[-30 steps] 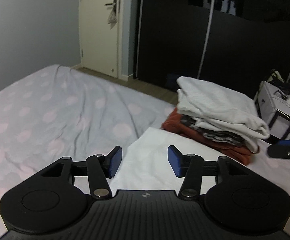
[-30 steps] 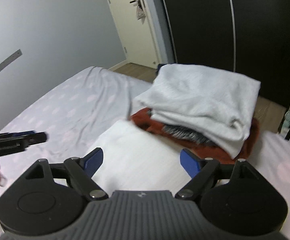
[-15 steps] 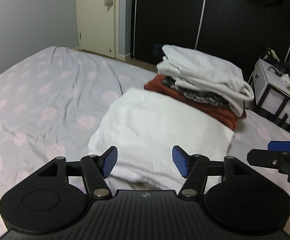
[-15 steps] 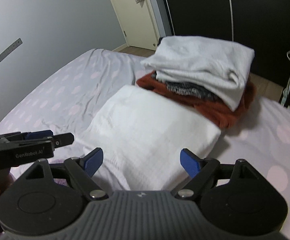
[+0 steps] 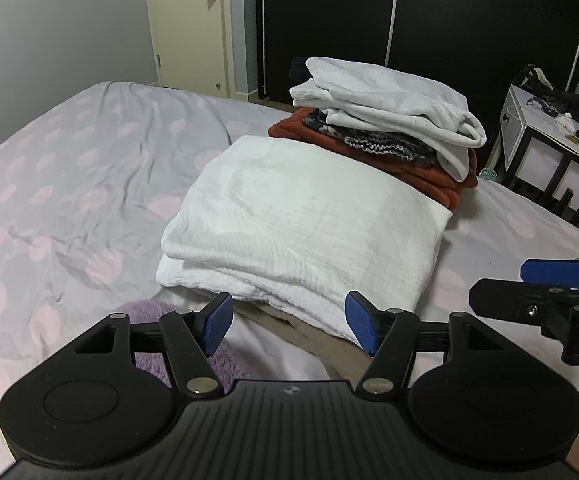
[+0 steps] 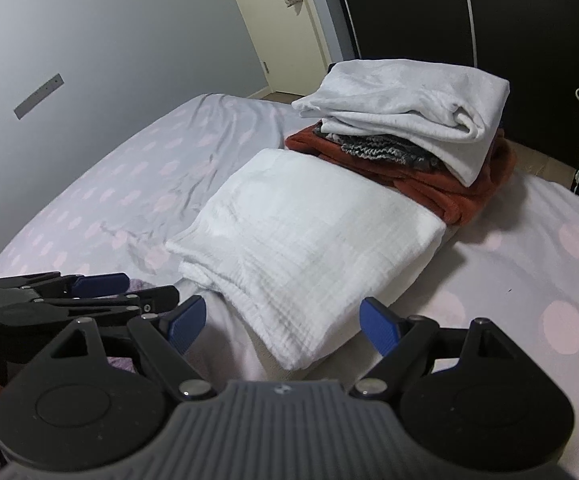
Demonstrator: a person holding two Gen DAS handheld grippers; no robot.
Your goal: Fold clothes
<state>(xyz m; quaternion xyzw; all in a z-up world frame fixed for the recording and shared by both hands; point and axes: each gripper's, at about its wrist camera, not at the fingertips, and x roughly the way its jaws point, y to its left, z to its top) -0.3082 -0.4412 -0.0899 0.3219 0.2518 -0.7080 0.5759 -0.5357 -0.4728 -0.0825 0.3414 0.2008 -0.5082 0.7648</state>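
Left gripper [image 5: 289,322] jaws wide apart, holding nothing, just short of near edge of folded white cloth [image 5: 305,224]. Right gripper [image 6: 283,322] same: wide, nothing held. Cloth flat on dotted bed sheet [image 5: 69,184], w/ clothes stack [image 5: 385,120] touching its far side: white on top, grey knit, rust-red underneath.

Bed [image 5: 89,168] with grey sheet, pale pink dots, bit wrinkly on left. Folded white cloth [image 5: 305,220] sits mid-bed. Right behind it, touching: rust-red fleece [image 5: 421,168], bottom of stack. Purple fuzzy fabric [image 5: 157,312] at near edge.
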